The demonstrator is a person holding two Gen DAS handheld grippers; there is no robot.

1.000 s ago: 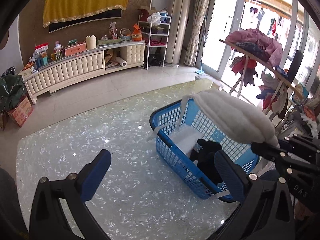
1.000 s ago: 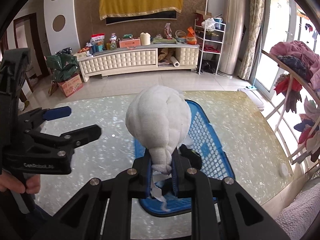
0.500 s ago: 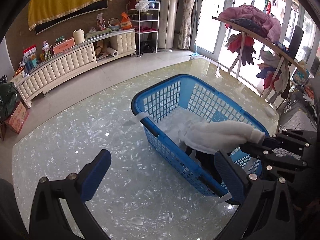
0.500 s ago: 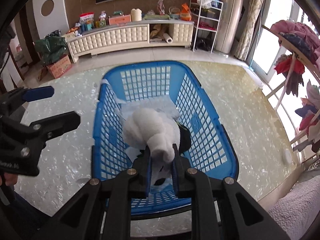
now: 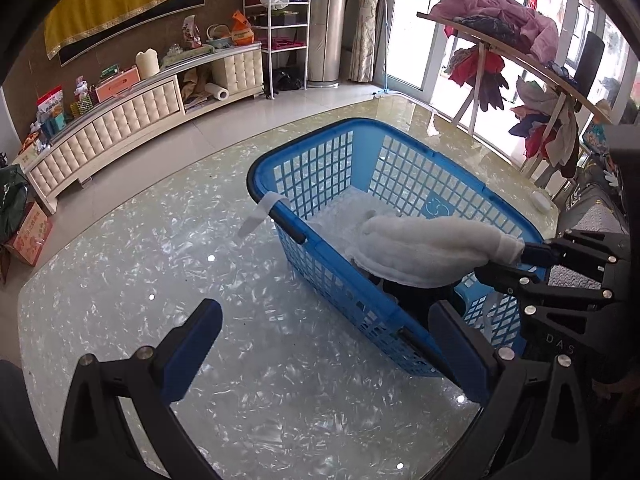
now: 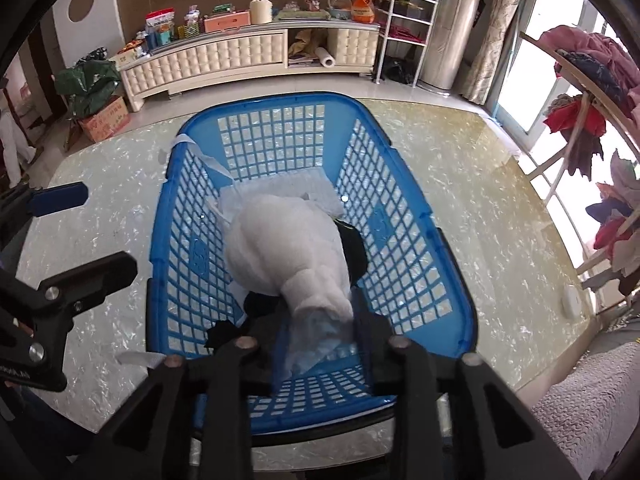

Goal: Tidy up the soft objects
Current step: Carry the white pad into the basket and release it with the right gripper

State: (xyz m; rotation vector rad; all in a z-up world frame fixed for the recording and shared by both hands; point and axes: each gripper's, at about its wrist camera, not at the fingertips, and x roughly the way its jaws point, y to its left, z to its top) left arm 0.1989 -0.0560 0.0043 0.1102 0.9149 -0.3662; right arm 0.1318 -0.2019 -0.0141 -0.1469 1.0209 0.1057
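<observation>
The left gripper (image 5: 320, 354) is held spread wide above the surface (image 5: 160, 280), nothing between its fingers. The right gripper (image 6: 320, 336) is pinched on a white cloth (image 6: 288, 248), lowered into the blue basket (image 6: 416, 208) over dark garments (image 6: 354, 250).

Basket (image 6: 400, 216): blue lattice. Cloth (image 6: 288, 248): white; black item (image 6: 354, 250) beside it. Table (image 5: 160, 264): pale grey, white flecks. Left gripper (image 5: 320, 348) pads: blue.
</observation>
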